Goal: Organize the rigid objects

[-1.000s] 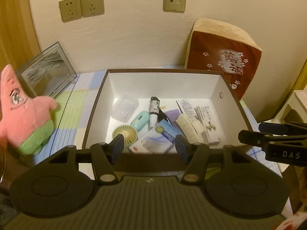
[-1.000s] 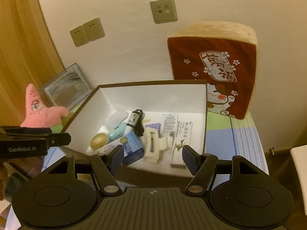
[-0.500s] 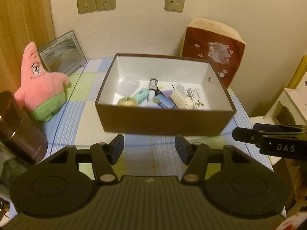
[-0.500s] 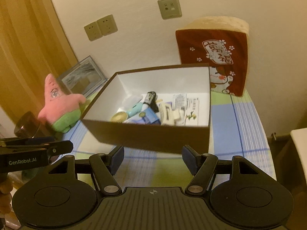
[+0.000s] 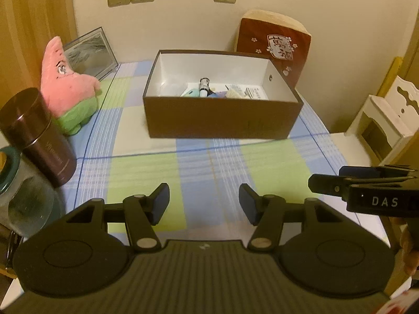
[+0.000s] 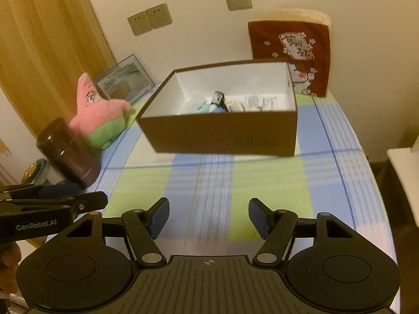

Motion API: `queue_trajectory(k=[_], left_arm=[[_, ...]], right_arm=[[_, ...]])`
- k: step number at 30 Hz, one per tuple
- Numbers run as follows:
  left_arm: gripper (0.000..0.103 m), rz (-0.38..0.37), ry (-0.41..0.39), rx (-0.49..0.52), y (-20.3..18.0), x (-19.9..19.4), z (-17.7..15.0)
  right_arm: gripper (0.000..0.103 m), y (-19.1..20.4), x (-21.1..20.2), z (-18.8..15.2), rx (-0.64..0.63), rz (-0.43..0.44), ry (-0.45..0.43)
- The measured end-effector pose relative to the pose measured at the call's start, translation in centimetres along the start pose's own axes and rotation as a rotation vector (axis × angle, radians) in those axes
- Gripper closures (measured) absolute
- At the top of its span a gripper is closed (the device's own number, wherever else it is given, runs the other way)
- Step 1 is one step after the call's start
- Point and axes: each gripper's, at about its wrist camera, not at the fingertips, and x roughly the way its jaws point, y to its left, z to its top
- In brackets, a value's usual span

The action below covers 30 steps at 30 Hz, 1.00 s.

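Note:
A brown box (image 5: 220, 116) with a white inside stands at the back of the checked tablecloth; it also shows in the right wrist view (image 6: 222, 133). Inside lie several small items, among them a black-capped tube (image 5: 203, 87), a teal case (image 5: 189, 93) and flat packets (image 5: 248, 93); the box's near wall hides most of them. My left gripper (image 5: 203, 204) is open and empty, low over the cloth well in front of the box. My right gripper (image 6: 207, 218) is open and empty, beside it to the right; it also shows in the left wrist view (image 5: 348, 183).
A pink star plush (image 5: 66, 83) and a framed picture (image 5: 90, 51) stand at the back left. A dark metal can (image 5: 36, 136) and a glass jar (image 5: 23, 196) stand at the left edge. A red cushion (image 5: 275, 44) leans on the wall. A white rack (image 5: 387, 115) stands to the right.
Both grippers have pulled back from above the box to the near side of the table. The box's contents are now mostly hidden behind its near wall. Both stay open.

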Motion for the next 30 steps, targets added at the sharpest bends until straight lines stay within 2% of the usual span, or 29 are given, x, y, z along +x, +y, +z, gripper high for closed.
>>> queue_trajectory(k=[15,30], left_arm=[[0.047,-0.024,0.020,0.011,1.8,-4.4,-5.7],[0.047,-0.012,0.014,0.005,-0.4,-5.6,-6.9]], right_arm=[[0.036,3.8,-3.1,-6.1,0.016,-0.035,0.027],[0.036,2.6,-4.7,-7.3,-0.003,-0.013,0.035]])
